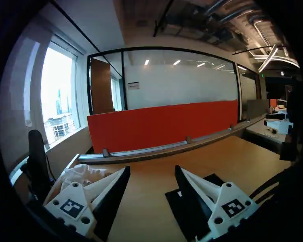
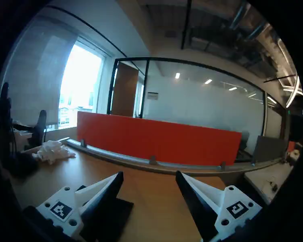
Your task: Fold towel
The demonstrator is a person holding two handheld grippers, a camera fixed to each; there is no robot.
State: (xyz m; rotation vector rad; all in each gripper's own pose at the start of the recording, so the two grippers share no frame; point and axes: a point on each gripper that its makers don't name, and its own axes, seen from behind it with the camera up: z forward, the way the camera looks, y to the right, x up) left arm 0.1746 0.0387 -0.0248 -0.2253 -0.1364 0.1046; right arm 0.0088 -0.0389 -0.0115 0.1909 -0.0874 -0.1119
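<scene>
A crumpled white towel (image 1: 83, 173) lies on the wooden desk (image 1: 228, 157) at the lower left of the left gripper view, just beyond the left finger. In the right gripper view the same towel (image 2: 52, 151) sits far off at the left, near the desk's end. My left gripper (image 1: 151, 172) is open, its fingers held above the desk with nothing between them. My right gripper (image 2: 149, 177) is open too, empty, hovering over the desk (image 2: 151, 201).
A black mat (image 1: 184, 205) lies on the desk under the left gripper, and the mat (image 2: 111, 213) also appears under the right one. An orange divider panel (image 1: 163, 123) runs along the desk's far edge. A black chair (image 1: 36, 161) stands at the left.
</scene>
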